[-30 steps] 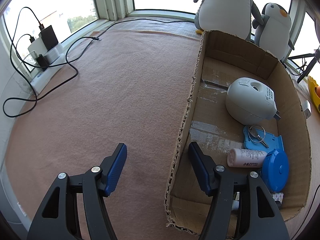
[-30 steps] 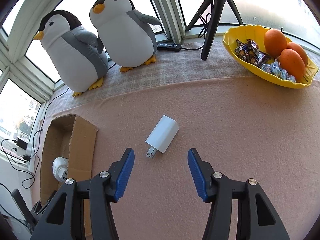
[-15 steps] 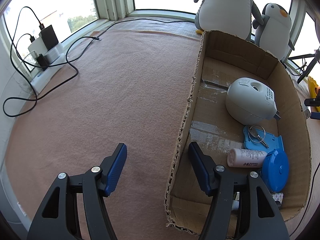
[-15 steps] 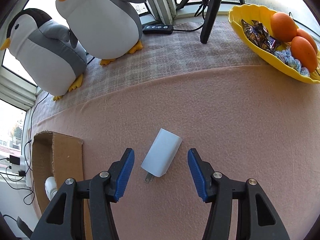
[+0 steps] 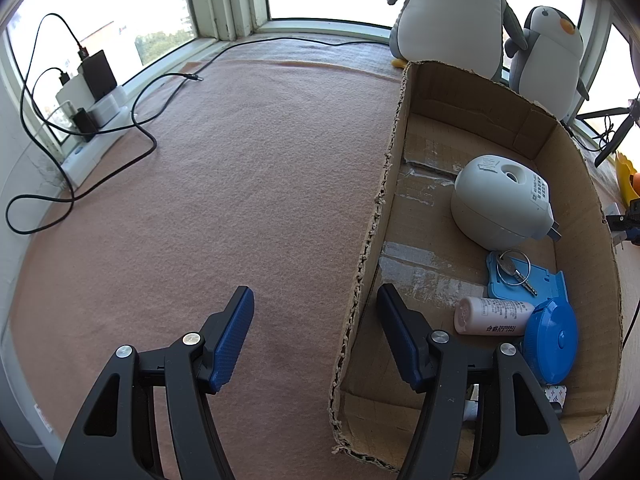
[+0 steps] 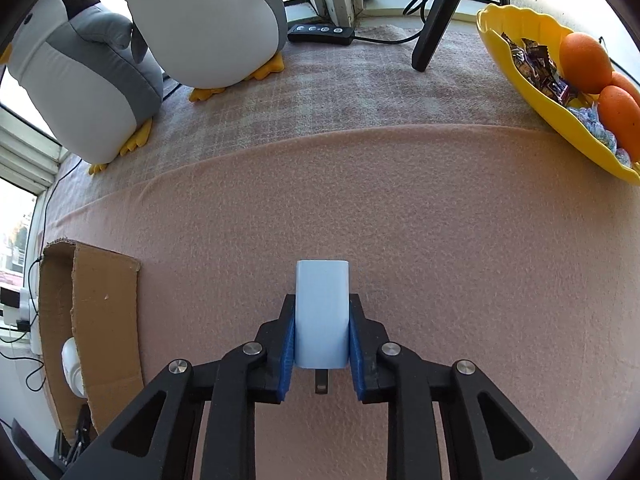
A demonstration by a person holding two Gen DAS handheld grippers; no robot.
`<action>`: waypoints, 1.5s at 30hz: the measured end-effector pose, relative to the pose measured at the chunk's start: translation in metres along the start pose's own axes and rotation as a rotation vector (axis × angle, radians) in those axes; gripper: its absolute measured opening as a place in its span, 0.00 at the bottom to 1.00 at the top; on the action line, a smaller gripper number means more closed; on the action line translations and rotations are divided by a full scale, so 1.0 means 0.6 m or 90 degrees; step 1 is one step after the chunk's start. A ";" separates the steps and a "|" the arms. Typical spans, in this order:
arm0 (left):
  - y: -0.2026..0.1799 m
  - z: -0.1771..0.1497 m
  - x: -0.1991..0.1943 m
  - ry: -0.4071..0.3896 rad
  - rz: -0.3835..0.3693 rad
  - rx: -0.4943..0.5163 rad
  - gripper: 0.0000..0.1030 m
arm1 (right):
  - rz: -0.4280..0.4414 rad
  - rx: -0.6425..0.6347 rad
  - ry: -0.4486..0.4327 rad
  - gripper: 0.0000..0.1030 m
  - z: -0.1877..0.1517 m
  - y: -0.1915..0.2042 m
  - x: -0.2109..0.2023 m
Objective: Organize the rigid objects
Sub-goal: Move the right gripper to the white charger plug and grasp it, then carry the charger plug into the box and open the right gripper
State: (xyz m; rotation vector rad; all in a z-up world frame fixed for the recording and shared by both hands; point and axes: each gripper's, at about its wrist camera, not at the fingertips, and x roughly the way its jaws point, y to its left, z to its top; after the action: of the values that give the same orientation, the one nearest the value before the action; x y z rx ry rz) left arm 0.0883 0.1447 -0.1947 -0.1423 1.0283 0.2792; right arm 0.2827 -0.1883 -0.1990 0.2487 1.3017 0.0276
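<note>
The right gripper (image 6: 322,344) has just closed its jaws on the white charger (image 6: 322,312), which a moment ago lay loose between them on the pink blanket (image 6: 440,240), well clear of its edges; it is now pinched, ready to lift. The left gripper (image 5: 316,336) waits spread astride the wall of the cardboard box (image 5: 372,240), empty

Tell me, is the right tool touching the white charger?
Touching. The right wrist view shows the right tool with both blue pads pressed against the white charger's sides.
</note>
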 end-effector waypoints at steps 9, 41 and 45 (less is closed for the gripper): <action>-0.001 0.000 0.000 0.000 0.001 0.000 0.62 | 0.020 -0.094 -0.009 0.20 -0.033 0.033 -0.020; -0.001 0.001 0.000 -0.001 0.004 -0.001 0.62 | 0.129 -0.700 -0.093 0.20 -0.213 0.337 -0.134; -0.001 0.001 0.000 -0.001 0.004 -0.001 0.62 | 0.117 -0.756 -0.079 0.20 -0.233 0.356 -0.120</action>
State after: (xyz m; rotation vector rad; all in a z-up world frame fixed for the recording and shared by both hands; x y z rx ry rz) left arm 0.0887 0.1441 -0.1944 -0.1406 1.0267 0.2856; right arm 0.1551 0.0314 -0.1227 -0.6387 0.9497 0.8944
